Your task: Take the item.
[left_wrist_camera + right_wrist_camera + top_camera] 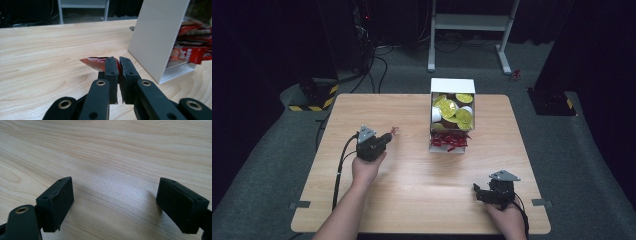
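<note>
While my left gripper (118,65) pinches a red packet (96,63) left of the white box (160,37) for set-down, my right gripper (115,203) idles open.

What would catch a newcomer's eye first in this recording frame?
The white cardboard box at the far middle of the light wooden table stands out, packed with gold-lidded round cups above red packets. Next, the left hand-held gripper pinches a small red foil sachet just left of the box.

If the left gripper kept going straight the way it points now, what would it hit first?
Probably bare wooden table: the left gripper, shut on a red foil packet, seems to aim left of the white cardboard box, though depth is unclear.
</note>
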Motion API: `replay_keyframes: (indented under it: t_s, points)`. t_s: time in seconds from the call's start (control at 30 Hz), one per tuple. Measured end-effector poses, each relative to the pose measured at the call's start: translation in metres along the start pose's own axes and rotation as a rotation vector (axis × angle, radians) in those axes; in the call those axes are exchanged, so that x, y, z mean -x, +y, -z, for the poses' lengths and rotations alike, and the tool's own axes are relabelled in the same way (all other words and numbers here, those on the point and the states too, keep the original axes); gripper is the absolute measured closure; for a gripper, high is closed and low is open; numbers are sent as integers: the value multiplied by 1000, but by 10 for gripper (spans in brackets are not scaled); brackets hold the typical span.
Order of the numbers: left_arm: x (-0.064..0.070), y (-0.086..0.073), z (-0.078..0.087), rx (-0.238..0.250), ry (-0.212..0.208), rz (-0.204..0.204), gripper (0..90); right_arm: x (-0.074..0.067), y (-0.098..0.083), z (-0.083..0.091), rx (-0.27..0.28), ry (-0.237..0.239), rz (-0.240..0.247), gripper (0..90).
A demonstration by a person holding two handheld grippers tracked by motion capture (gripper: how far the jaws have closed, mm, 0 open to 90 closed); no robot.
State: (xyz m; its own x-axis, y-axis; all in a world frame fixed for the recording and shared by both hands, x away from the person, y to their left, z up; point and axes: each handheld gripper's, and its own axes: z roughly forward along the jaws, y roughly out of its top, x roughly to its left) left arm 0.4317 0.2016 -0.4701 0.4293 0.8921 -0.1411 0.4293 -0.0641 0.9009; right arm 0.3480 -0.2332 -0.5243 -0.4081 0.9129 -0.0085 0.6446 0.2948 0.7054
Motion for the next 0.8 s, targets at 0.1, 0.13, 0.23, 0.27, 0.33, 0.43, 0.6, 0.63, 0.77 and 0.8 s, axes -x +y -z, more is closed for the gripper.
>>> replay_keyframes:
  t_s: [0.1,0.13,0.23,0.27,0.33,0.43,0.6,0.63,0.77,0.8]
  points:
    - [-1,-3,-8,-12,10,8,851,0,0,0,0,0,0,145]
    - [-1,-4,-10,-17,15,6,851,0,0,0,0,0,0,145]
    - [-1,-7,-15,-34,20,13,850,0,0,0,0,0,0,145]
    - [-2,-9,-20,-45,29,11,849,0,0,0,0,0,0,145]
    - [-3,-11,-23,-53,32,18,845,0,0,0,0,0,0,145]
    - [-3,-12,-26,-69,25,30,838,0,0,0,0,0,0,145]
    - [1,-20,-35,-143,35,16,830,0,0,0,1,3,3,146]
    - [1,-20,-35,-143,35,16,828,0,0,0,1,3,3,146]
    - [4,-26,-43,-204,45,19,821,0,0,0,2,3,3,147]
    - [5,-27,-45,-214,45,19,821,0,0,0,1,3,3,147]
